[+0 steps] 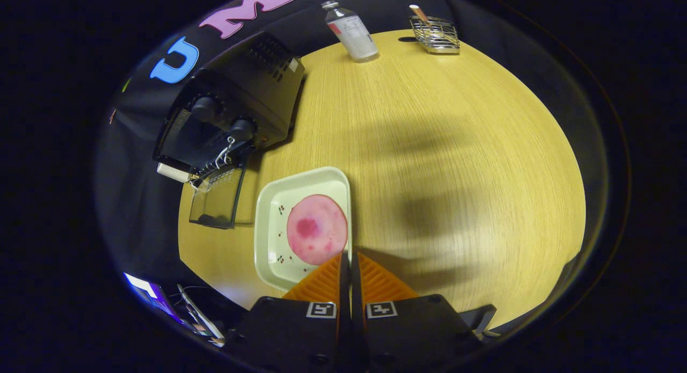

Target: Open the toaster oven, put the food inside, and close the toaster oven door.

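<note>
The toaster oven [236, 112] sits well beyond the fingers and off to their left, at the far left edge of the round wooden table [456, 147], its back close to the black cloth wall. Its glass door [217, 201] hangs open, folded down toward the table, with the wire rack [214, 166] showing at the mouth and two dark knobs [223, 118] on the front panel. The food [316, 229], a round pink slice with a darker blotch, lies in a pale square tray [268, 222] just ahead of the fingers and slightly to their left; the tray's left rim is near the open door, and its near corner comes close to the table's near edge. The gripper [349, 257] hovers above the tray's right rim, its orange fingers [375, 282] pressed together with only a thin dark seam between them, holding nothing; the tips sit right at the food's near edge in this view, though whether they touch it cannot be told. To the right of the fingers and ahead of them the tabletop stretches bare and wide, crossed by soft shadows. Far beyond, near the table's far rim, stand a clear bottle [351, 32] and a small wire basket [436, 35], well apart from the tray.
</note>
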Motion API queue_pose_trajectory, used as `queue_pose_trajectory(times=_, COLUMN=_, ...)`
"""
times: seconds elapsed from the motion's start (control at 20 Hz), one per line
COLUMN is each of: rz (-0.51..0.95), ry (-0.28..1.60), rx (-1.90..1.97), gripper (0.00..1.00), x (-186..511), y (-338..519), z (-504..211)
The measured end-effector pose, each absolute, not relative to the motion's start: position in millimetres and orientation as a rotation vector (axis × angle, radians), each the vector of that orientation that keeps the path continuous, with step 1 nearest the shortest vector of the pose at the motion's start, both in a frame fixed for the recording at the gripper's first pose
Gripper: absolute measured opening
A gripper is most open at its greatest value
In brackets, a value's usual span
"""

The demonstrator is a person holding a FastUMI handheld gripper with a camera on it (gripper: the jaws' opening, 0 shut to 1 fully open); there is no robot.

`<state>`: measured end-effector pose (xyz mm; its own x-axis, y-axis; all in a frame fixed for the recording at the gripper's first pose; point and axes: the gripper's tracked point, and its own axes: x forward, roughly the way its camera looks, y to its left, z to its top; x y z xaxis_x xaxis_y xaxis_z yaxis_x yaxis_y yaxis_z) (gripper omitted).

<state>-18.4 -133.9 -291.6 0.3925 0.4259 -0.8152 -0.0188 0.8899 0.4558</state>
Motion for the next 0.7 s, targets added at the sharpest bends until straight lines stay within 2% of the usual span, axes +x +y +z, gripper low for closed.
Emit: queue_pose_trajectory(times=0.7, rz=0.096, ry=0.952, rx=0.677, gripper=0.06, x=-63, y=-108, z=-195)
